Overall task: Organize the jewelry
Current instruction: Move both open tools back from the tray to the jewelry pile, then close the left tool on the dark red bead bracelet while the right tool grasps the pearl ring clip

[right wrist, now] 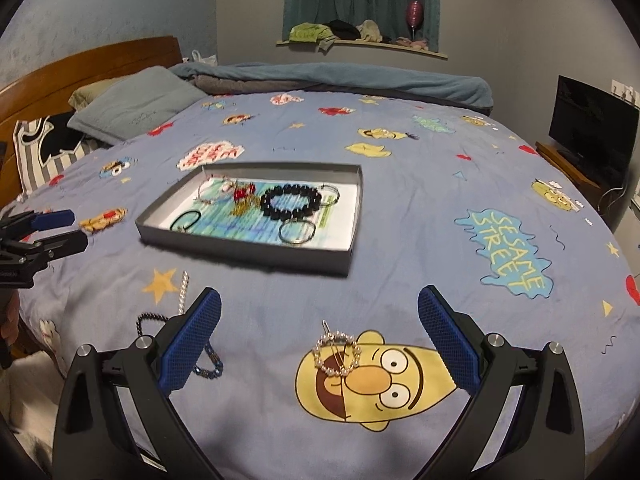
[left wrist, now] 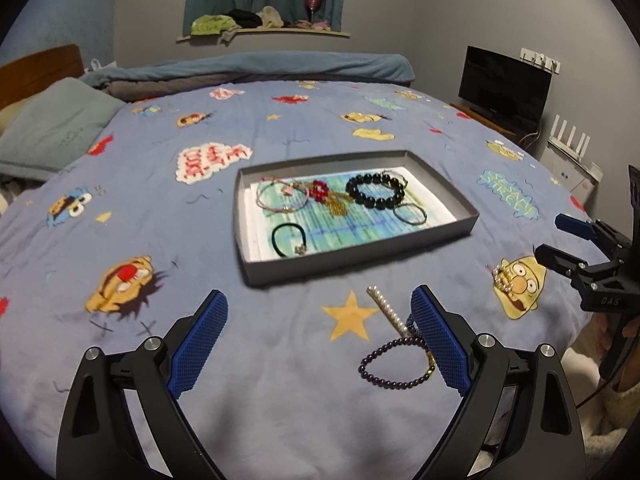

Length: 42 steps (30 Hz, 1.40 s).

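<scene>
Pearl-ringed hair clip (right wrist: 338, 354) lying on the bedspread (right wrist: 400, 240), between the right gripper (right wrist: 318, 336) jaws, wide apart, empty. Lowering squarely, pinching across the ring, then carrying to the grey tray (right wrist: 256, 252). Left gripper (left wrist: 320, 338) likewise gaping beside the dark bead bracelet (left wrist: 394, 364).

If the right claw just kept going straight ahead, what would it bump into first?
Probably the pearl ring hair clip, lying on the bedspread between the open right claw's fingers. Past it lies bare bedspread, then the grey tray of jewelry slightly to the left. Depth is hard to judge here.
</scene>
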{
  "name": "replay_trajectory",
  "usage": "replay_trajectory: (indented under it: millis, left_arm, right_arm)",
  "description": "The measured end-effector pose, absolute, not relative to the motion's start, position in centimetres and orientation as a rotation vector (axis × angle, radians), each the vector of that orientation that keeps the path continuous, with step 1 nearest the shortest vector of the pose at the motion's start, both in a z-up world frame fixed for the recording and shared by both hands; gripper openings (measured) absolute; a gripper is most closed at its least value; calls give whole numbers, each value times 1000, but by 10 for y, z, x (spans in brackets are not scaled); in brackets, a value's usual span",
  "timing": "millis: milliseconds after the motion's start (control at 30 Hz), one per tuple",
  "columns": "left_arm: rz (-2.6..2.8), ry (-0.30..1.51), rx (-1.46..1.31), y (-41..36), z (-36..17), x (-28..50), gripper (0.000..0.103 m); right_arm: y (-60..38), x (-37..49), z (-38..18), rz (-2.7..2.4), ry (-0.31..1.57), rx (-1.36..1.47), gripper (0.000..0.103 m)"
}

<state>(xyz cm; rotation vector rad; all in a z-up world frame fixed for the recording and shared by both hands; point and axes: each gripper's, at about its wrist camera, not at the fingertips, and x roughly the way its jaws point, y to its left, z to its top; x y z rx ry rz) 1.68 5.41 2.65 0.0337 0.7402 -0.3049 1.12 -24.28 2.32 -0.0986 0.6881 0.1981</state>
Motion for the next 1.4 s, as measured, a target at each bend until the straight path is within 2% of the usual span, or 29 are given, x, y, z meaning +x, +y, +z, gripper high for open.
replay_trajectory:
  millis: [700,767,833,933,1000,1100,1267,1300,1400]
  left_arm:
    - [-409,882,201,8,-40,17,90]
    - [-422,894,215,3,-44,18,85]
    - [-435,901,222,-1,-47,18,75]
    - [-451,917,236,-6,-51,17,66]
    - [-461,928,244,-8,-54,17,59]
    - [-458,944,253,-10,-58,19,53]
    - [-469,946,253,-10,-61,19,43]
    - [-470,945,255,-10,-62,19,38]
    - [-475,944,266,-11,-63,21,36]
  right_arm:
    - [-266,13,-31,230,777,-107,97]
    - [-267,14,-34,240,785,-95,97]
    - [-267,14,-35,251,787,-92,97]
    - [-264,14,-38,265,793,-98,96]
    - [-262,16,-42,267,804,-102,86]
    - [-258,19,-47,268,821,-113,77]
    - [-255,25,-54,272,844,-116,70]
    - [-256,27,-56,270,849,-114,69]
    - [-260,32,-58,273,860,-78,66]
